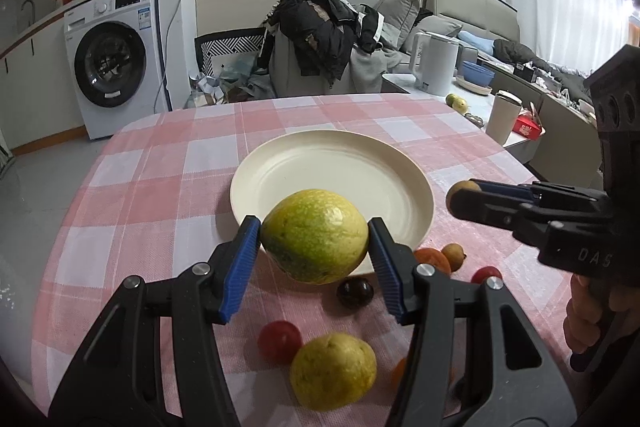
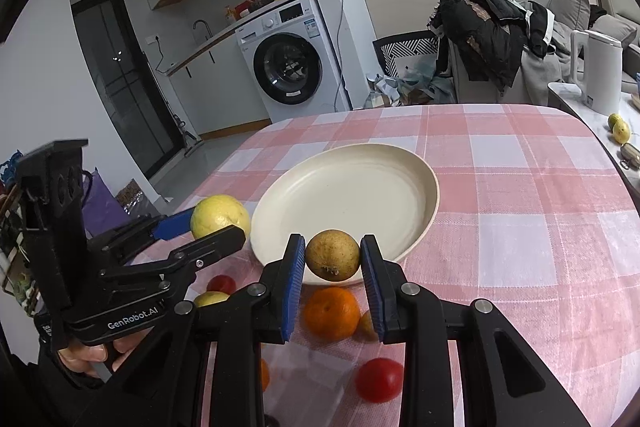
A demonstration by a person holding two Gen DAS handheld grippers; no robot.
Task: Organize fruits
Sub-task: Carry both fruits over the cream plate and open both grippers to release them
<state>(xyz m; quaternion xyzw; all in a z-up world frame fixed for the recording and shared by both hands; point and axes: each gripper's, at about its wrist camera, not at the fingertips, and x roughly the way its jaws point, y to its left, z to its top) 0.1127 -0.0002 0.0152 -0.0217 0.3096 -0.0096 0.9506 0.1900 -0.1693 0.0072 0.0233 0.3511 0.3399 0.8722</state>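
Clearly mid-carry, on both sides at once: left gripper (image 1: 315,239) closed on a large yellow-green fruit (image 1: 315,235), blue pads pressed to its flanks, held aloft over the near rim of the cream plate (image 1: 320,151), at about 6 o'clock on it. Right gripper (image 2: 333,257) likewise clamped on a small brownish-yellow fruit (image 2: 333,255), also raised over the plate's near rim, toward 5 o'clock in the right wrist view. Judged as the delivery step of the sorting, with nothing yet in the plate. Next, probably: carrying each fruit forward past the rim, lowering until it rests on the plate floor, then easing the jaws apart, one side at a time to avoid a knock between the two tools. Big fruit: rounded, mottled green on yellow, dull pitted skin with a pale glare patch near the top; likely to roll once freed. Small fruit: russet-speckled, dry calyx underneath, rounder. Below on the pink checked cloth (image 1: 160,187), waiting: a second yellow fruit (image 1: 333,371), a red tomato (image 1: 279,341), a dark round fruit (image 1: 355,291), an orange (image 2: 331,313) and another red one (image 2: 379,379), all around 6 o'clock of the plate.
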